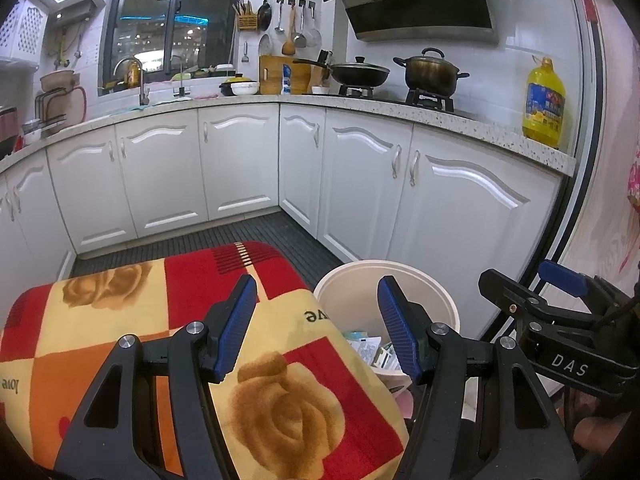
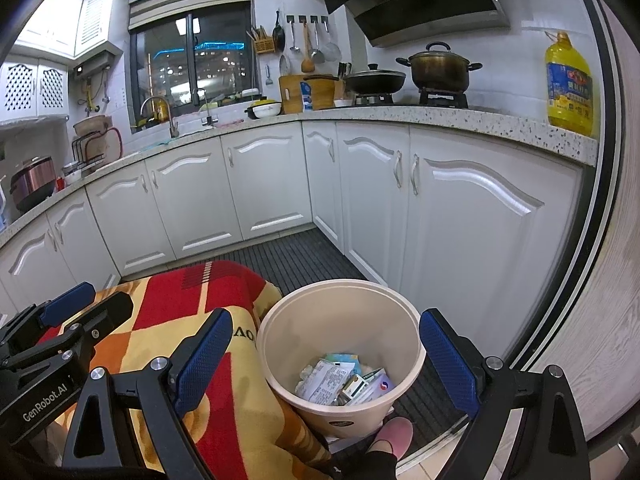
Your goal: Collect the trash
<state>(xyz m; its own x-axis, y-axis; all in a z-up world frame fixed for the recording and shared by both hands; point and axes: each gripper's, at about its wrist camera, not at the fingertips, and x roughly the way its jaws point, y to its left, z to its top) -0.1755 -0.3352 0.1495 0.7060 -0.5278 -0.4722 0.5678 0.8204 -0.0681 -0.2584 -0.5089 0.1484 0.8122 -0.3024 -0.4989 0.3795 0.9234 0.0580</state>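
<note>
A beige round bin [image 2: 340,368] stands on the dark floor beside a blanket-covered surface [image 2: 224,392]. It holds several paper wrappers and cartons [image 2: 340,380]. My right gripper [image 2: 326,364] is open and empty, hovering above the bin's mouth. My left gripper [image 1: 318,326] is open and empty above the blanket's right edge [image 1: 280,392], with the bin [image 1: 360,292] just to its right. The trash [image 1: 376,354] shows partly in the left wrist view. Each gripper sees the other at the frame's edge: the right one [image 1: 560,320] and the left one [image 2: 60,340].
White kitchen cabinets [image 2: 460,216] line the back and right, under a speckled counter [image 2: 400,114] with pots, a stove and a yellow oil bottle [image 2: 570,84]. A pink slipper [image 2: 394,434] stands at the bin's base. A sliding door frame [image 2: 600,200] is at right.
</note>
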